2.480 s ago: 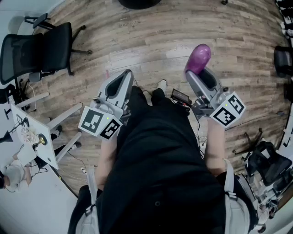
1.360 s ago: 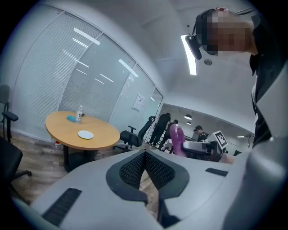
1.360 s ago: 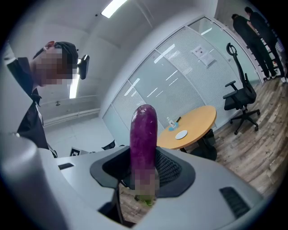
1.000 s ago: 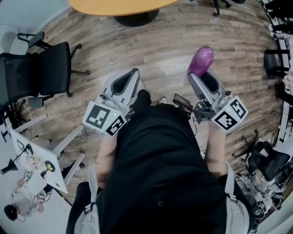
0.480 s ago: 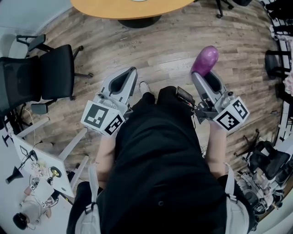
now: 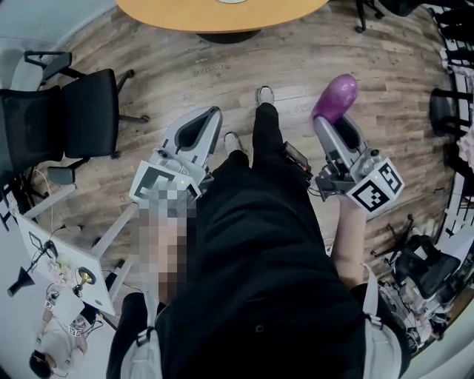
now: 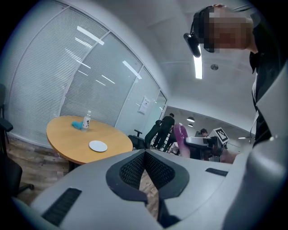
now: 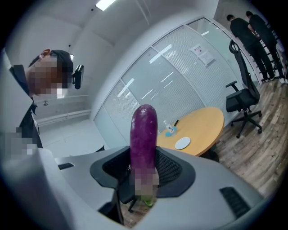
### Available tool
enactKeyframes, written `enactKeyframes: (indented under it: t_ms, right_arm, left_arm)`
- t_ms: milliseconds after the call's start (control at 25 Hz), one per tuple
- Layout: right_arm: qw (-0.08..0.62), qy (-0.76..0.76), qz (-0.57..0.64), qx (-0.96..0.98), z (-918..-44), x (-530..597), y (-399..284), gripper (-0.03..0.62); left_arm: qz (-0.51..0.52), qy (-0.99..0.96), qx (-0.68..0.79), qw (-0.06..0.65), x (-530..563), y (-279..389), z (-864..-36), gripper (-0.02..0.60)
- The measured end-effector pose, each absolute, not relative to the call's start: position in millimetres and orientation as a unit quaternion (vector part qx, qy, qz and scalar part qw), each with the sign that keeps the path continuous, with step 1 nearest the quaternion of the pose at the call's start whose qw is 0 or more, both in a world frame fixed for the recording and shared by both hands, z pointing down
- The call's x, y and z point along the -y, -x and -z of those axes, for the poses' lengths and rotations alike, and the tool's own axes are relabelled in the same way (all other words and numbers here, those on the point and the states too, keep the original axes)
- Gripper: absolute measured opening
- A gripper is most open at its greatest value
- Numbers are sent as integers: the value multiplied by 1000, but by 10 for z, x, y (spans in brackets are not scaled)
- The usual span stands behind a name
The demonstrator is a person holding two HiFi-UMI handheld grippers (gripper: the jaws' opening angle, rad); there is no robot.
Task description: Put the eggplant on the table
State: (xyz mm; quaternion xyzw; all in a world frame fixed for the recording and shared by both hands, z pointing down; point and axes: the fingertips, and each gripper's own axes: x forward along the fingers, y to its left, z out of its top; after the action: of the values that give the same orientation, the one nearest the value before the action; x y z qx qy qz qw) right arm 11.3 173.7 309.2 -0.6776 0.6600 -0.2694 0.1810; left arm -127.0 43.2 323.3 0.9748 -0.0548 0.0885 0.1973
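The purple eggplant [image 6: 335,95] stands upright between the jaws of my right gripper [image 6: 329,122], which is shut on its lower end. In the right gripper view the eggplant [image 8: 144,132] rises from the right gripper [image 8: 145,168] in front of a round orange table [image 8: 204,126]. My left gripper [image 6: 216,112] is level beside it with its tips together and nothing held. In the left gripper view, the left gripper [image 7: 145,152] points past the table [image 7: 67,143], with the eggplant [image 7: 182,134] at the right. The table's near edge [image 6: 222,18] shows at the top of the head view.
On the table lie a white plate [image 7: 97,146], a bottle [image 7: 87,120] and a blue cloth [image 7: 77,122]. A black office chair [image 6: 70,111] stands left and a white desk [image 6: 52,266] lower left. More chairs [image 6: 455,104] are at the right. People stand far off [image 7: 167,130].
The table has come further into the top of the head view. Both grippers have moved forward over the wood floor with the eggplant still held. The person's foot has stepped forward.
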Motion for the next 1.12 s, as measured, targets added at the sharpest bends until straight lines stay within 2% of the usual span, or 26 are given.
enactKeyframes:
  t_ms: [360, 1120]
  right_arm:
    - [178, 642, 267, -696, -3039, -1025, -689, 181]
    - [176, 563, 280, -758, -3043, 96, -2234, 181]
  left_arm:
    - [-84, -972, 104, 193, 63, 855, -3152, 12]
    - [-76, -960, 197, 182, 744, -528, -2989, 11]
